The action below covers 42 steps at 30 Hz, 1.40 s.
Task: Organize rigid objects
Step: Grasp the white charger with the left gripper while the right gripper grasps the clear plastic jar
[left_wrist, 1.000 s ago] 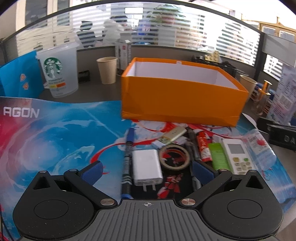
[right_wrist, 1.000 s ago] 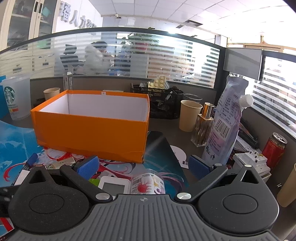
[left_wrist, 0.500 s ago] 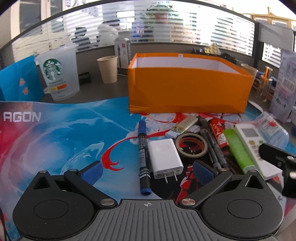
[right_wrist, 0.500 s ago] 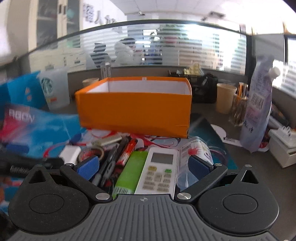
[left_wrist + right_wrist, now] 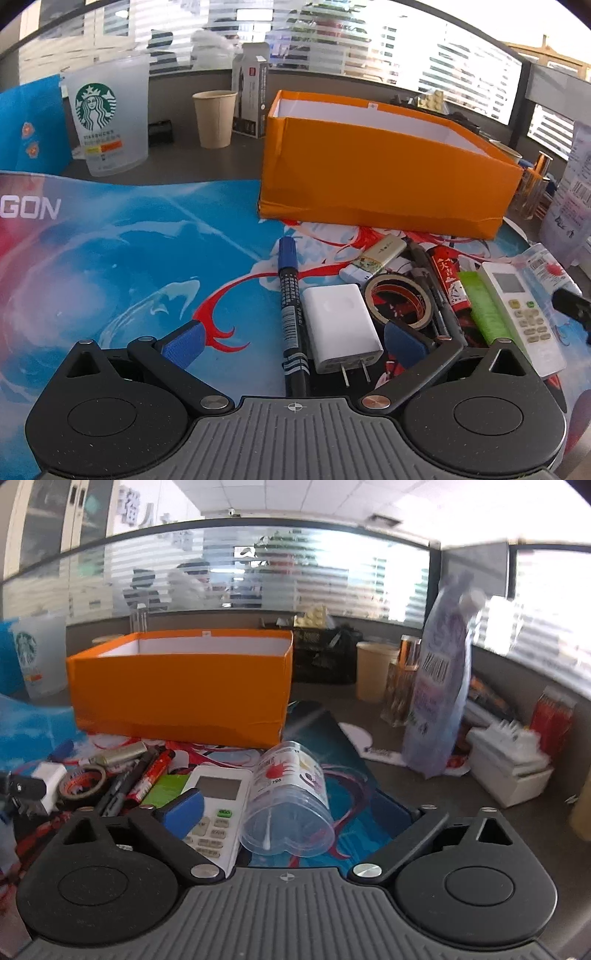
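Jaws: left gripper [image 5: 291, 341] wide over charger [image 5: 341, 326] and marker [image 5: 291, 314]; right gripper [image 5: 295, 808] closing around jar [image 5: 290, 799], pads not touching. Box [image 5: 181, 690] behind. Risk: round jar rolls, or left pad snags remote [image 5: 218, 805].

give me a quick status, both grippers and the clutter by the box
Left gripper open, bracketing white charger and blue marker, gripping neither. Right gripper closing around clear jar. Orange box open-topped; nothing seen blocking.

right tool [image 5: 295, 810]: closing | clear jar [image 5: 290, 797] between (contact unclear) | orange box [image 5: 181, 690] behind
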Motion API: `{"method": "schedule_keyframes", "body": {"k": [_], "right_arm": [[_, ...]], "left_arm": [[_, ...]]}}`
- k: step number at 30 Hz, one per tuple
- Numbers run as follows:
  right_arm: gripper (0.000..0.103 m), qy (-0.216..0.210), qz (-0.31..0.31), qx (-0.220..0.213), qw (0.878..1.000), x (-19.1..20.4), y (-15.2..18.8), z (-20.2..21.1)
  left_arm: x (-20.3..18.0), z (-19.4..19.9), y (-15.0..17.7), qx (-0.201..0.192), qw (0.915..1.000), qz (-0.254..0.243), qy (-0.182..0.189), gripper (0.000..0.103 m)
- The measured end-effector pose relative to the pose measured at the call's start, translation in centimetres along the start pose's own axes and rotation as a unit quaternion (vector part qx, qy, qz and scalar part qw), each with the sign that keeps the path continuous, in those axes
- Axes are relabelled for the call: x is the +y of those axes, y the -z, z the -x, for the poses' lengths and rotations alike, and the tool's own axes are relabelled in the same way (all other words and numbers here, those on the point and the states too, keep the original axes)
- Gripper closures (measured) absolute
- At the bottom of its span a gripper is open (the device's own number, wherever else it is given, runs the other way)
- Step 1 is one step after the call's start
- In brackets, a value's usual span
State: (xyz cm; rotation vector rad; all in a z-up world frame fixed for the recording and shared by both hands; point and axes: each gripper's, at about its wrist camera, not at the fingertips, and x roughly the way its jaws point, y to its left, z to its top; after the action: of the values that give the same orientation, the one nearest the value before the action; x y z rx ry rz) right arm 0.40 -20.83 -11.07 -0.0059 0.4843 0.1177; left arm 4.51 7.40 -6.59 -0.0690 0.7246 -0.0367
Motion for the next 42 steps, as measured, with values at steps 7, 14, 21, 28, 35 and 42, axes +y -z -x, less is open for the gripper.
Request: {"method": "schedule_keyframes", "body": {"k": [7,14,21,28,35,42], "right_arm": [[0.047,-0.042,-0.059,0.033,0.997,-2.5,-0.6,-2.6],[0.048,-0.040,-0.046,0.019,0.998,-2.4,-0.5,-3.1],[0.042,-0.041,-0.028,0.039,0.998,-2.2,-0.3,-4.3],[0.045,-0.052,-0.048,0.044,0.997,-2.6,-0.4,-4.1],[0.045,-0.047,-0.043,0.036,0.997,-2.1,-0.4,-3.1],[0.045,-0.050,-0.032,0.012,0.998,-1.5,-0.9,-1.3]], "left_arm": [[-1.2,1.1,-0.8,-0.025,0.9984,-0.007,0.050,0.001],[-2.7,-1.1,-0.7,0.005,0.9976,-0.039,0.057,0.039],[-1.3,-2.2,-0.4,-0.005,0.9966,0.001,0.082,0.031],[-0.4,-1.8,-0.3,-0.017,0.9960,0.021,0.085,0.059],[-0.5,-0.9,0.2,-0.019,0.9970,0.008,0.075,0.064],[-0.6,-0.1,0.8,-0.019,0.9970,0.003,0.075,0.064]]}}
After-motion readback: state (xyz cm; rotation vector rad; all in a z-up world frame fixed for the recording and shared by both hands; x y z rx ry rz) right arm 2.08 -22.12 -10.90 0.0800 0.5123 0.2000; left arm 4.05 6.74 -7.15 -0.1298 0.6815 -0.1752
